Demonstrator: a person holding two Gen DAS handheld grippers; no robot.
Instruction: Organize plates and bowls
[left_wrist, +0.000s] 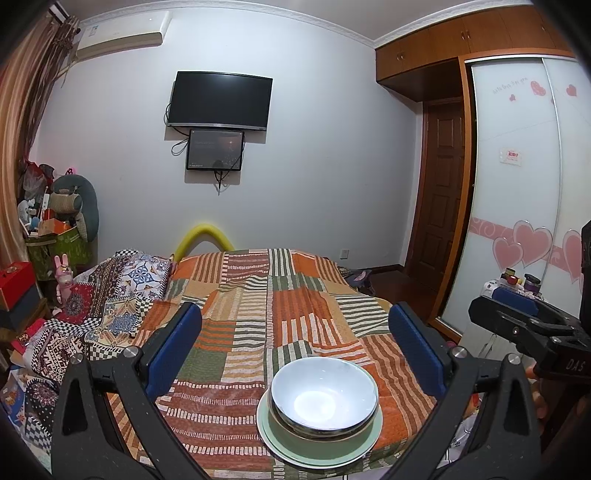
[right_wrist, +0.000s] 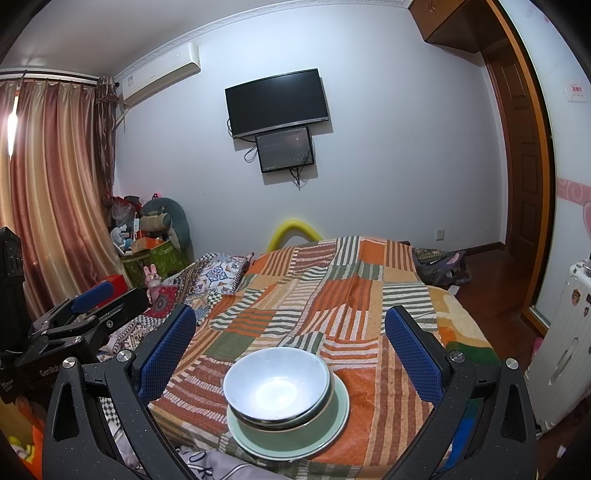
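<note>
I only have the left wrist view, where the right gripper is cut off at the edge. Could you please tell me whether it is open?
Observer: Yes, the right gripper is open wide and empty. The white bowl lies ahead, between its fingers.
Operator: Thank you. What is the white object at my right edge?
Observer: It is a white suitcase with stickers on it, standing on the floor beside the bed.
Operator: Is anything close to the near side of the green plate?
Observer: Grey fabric with printed letters lies by the near-left rim of the green plate.
</note>
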